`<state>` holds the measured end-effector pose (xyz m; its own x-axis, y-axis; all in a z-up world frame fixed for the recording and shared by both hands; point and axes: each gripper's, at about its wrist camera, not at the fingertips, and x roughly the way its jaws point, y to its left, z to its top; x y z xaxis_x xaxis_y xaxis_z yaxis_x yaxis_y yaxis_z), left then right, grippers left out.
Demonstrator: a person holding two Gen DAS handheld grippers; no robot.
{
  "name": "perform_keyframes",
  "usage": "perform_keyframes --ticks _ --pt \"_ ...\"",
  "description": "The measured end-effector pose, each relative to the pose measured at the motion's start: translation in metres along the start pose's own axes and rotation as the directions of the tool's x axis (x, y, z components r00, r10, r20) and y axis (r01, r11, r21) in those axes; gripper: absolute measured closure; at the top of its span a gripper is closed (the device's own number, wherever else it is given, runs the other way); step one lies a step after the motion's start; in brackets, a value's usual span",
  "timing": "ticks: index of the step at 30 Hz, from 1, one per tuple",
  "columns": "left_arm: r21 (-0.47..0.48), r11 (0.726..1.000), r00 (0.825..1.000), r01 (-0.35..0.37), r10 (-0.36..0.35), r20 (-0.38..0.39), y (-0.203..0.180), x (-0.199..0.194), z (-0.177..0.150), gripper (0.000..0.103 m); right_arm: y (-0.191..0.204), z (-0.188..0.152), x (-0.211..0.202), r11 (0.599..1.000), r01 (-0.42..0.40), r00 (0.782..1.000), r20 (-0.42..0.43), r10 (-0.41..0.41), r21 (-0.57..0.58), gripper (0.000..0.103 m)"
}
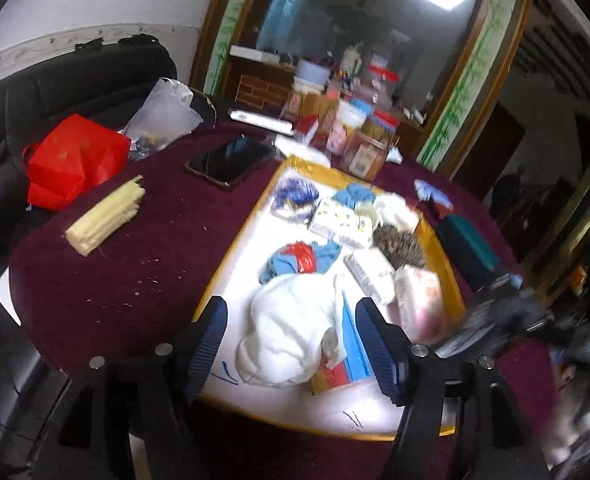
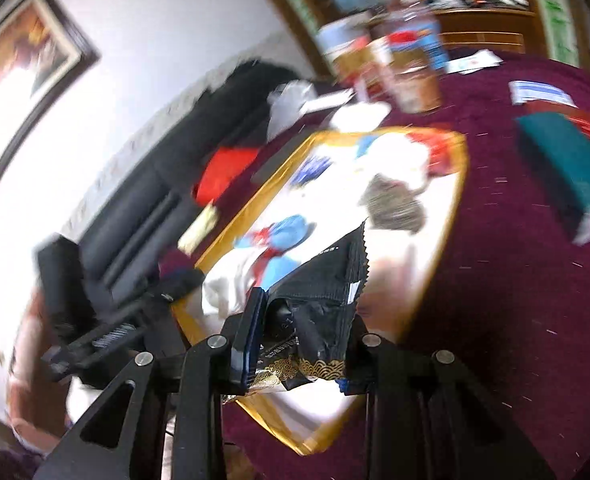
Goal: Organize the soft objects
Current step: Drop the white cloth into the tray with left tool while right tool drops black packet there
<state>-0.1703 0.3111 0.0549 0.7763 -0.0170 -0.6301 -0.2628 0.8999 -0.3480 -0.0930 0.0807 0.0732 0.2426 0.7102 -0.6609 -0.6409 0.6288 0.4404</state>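
While my right gripper (image 2: 299, 336) pinches a black packet (image 2: 319, 280) over the tray (image 2: 447, 216), my left gripper (image 1: 291, 344) hangs half-open and empty above a white cloth (image 1: 291, 332); next, place the packet at twelve o'clock.

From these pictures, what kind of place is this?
Probably a lived-in home room: a dark sofa behind a round table with a maroon cloth, and a framed picture on the wall.
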Motion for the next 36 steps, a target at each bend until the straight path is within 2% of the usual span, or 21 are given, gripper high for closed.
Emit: perform_keyframes --ticks 3,6,8,10,12,13,19,25,27,29,33,34,36 --pt "-0.025 0.999 0.999 0.036 -0.035 0.022 0.009 -0.012 0.001 0.032 0.009 0.003 0.031 0.999 0.013 0.998 -0.056 -0.015 -0.029 0.075" --pt "-0.025 0.998 0.998 0.056 -0.055 0.025 0.013 -0.017 0.001 0.032 0.006 0.017 0.051 0.999 0.033 0.997 -0.075 -0.035 -0.032 0.073" --pt "-0.025 0.997 0.997 0.068 -0.067 0.023 0.015 -0.017 0.0 0.031 0.008 0.025 0.058 0.995 0.079 0.993 -0.085 -0.084 -0.065 0.07" --pt "-0.028 0.997 0.997 0.076 -0.075 0.019 0.017 -0.015 -0.001 0.031 0.01 0.031 0.062 0.981 0.156 0.982 -0.084 -0.166 -0.118 0.063" --pt "-0.034 0.996 0.997 0.08 -0.08 0.013 0.018 -0.013 -0.003 0.031 0.016 0.032 0.061 0.947 0.271 0.958 -0.046 -0.283 -0.174 0.052" --pt "-0.039 0.996 0.997 0.083 -0.083 0.006 0.019 -0.012 -0.003 0.031 0.019 0.032 0.059 0.931 0.304 0.948 -0.029 -0.316 -0.2 0.052" --pt "-0.053 0.994 0.996 0.094 -0.094 -0.004 0.022 -0.01 -0.004 0.03 0.022 0.038 0.03 0.933 0.317 0.948 0.083 -0.307 -0.173 0.046" --pt "-0.054 0.993 0.995 0.1 -0.099 0.023 0.015 -0.017 -0.005 0.03 0.02 0.043 0.035 0.967 0.228 0.971 0.098 -0.217 -0.117 0.046" --pt "-0.052 0.994 0.995 0.1 -0.099 0.026 0.014 -0.019 -0.005 0.03 0.021 0.041 0.046 0.98 0.168 0.985 0.06 -0.162 -0.108 0.046" --pt "-0.046 0.994 0.995 0.097 -0.095 0.03 0.013 -0.023 -0.004 0.03 0.019 0.032 0.062 0.995 0.041 0.998 -0.039 -0.045 -0.092 0.046" --pt "-0.03 0.996 0.996 0.084 -0.084 0.024 0.011 -0.025 -0.004 0.027 0.022 0.007 0.083 0.992 -0.029 0.976 -0.219 0.001 -0.124 0.044" --pt "-0.026 0.996 0.996 0.087 -0.086 0.022 0.01 -0.025 -0.004 0.027 0.023 -0.001 0.081 0.989 -0.03 0.971 -0.238 -0.005 -0.143 0.044" --pt "-0.007 0.997 0.997 0.08 -0.08 0.019 0.005 -0.024 -0.006 0.027 0.027 -0.009 0.07 0.982 -0.001 0.978 -0.207 -0.039 -0.19 0.044"
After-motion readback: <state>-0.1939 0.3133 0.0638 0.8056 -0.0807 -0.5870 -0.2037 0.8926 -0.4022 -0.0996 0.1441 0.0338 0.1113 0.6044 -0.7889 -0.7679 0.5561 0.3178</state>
